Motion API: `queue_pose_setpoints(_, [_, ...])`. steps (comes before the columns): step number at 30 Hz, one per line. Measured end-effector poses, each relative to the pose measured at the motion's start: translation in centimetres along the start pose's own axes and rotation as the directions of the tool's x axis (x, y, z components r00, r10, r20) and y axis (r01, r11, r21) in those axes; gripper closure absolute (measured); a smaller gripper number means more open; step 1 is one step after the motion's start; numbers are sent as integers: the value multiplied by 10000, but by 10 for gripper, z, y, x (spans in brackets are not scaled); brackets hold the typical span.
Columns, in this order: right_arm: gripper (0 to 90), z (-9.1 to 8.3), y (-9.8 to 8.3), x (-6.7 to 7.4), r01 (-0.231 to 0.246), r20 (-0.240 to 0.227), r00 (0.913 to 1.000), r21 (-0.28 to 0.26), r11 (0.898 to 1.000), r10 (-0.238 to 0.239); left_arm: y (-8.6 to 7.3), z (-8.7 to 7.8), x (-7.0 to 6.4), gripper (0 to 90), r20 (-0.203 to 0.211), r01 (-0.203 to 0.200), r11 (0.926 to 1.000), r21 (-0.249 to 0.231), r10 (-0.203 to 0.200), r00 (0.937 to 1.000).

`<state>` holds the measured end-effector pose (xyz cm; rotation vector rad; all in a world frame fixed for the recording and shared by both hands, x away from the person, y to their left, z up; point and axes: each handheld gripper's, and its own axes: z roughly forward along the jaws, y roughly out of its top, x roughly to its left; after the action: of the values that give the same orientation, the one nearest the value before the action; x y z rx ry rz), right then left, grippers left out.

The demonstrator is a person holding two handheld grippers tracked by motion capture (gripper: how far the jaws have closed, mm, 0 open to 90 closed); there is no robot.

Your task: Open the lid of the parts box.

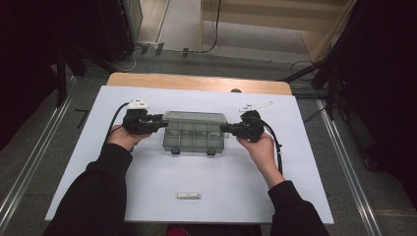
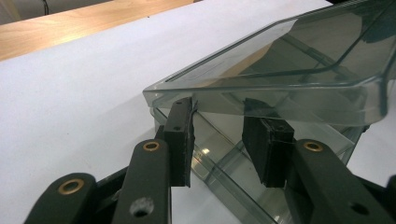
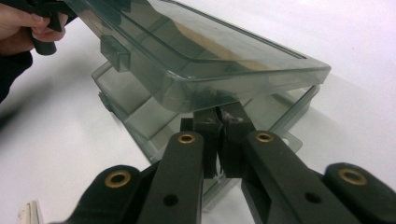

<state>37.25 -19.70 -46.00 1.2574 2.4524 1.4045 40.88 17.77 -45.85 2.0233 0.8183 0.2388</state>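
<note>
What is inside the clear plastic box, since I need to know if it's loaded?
Through the half-raised lid of the box, only bare divided compartments show. Glare on the lid and both grippers, left and right, cover parts of the interior.

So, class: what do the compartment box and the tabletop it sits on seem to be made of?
Compartment box: probably hard clear plastic with a smoky tint; its dividers show through the glossy lid. Tabletop: matte white sheet, material unclear, over what looks like wood, exposed along the far edge.
</note>
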Motion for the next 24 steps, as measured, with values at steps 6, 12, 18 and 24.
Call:
queue_pose_setpoints(6, [822,-4,-5,-4,-27,145,9999,47,10000,27,1,-1,-1,634,-49,-17,10000,4,17,10000])
queue_pose_setpoints(12, [715,-7,-8,-6,135,410,9991,-124,9998,-130,2,-1,-1,632,-66,31,10000,-13,-31,10000])
queue_pose_setpoints(18, [545,-5,-8,-11,175,605,9981,-646,9978,-136,2,0,-1,630,-95,57,10000,22,-56,9999])
queue_pose_setpoints(24, [513,2,-5,-15,711,920,9938,-966,9928,-623,2,2,-1,623,-127,253,9997,-52,-254,9996])
